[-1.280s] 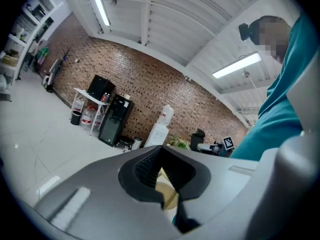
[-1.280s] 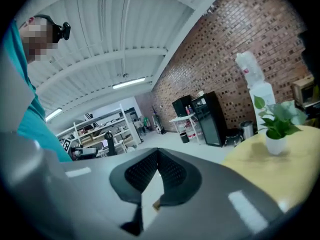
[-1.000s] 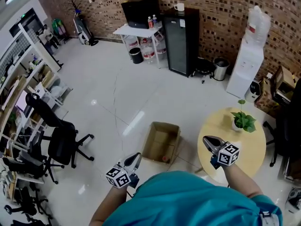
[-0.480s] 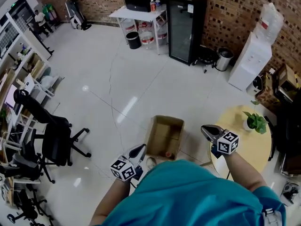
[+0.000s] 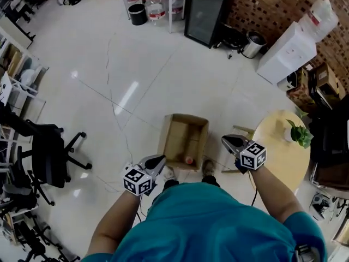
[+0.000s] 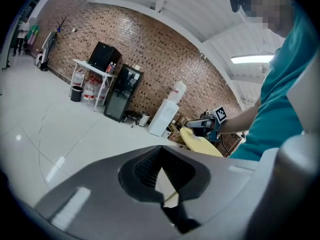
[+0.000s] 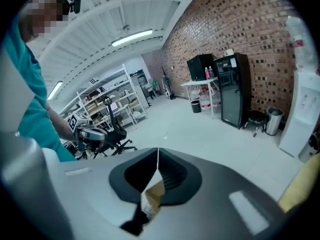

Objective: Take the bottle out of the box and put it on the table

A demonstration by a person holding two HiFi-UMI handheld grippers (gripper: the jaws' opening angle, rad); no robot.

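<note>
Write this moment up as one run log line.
phase: pre-grasp | left tongs: shut, empty | right tongs: shut, empty | bottle: inside open box | table: beside box, no bottle on it

A glossy white floor (image 5: 163,64) spreads ahead of the fingers (image 5: 232,142) of the right gripper (image 5: 223,139); far beyond them a brick wall (image 5: 272,4) backs a black glass-door fridge (image 5: 204,10), a steel bin (image 5: 252,43) and a white water dispenser (image 5: 286,51). Left of the fingers (image 5: 154,161) of the left gripper (image 5: 162,158) stands a black office chair (image 5: 46,154).
</note>
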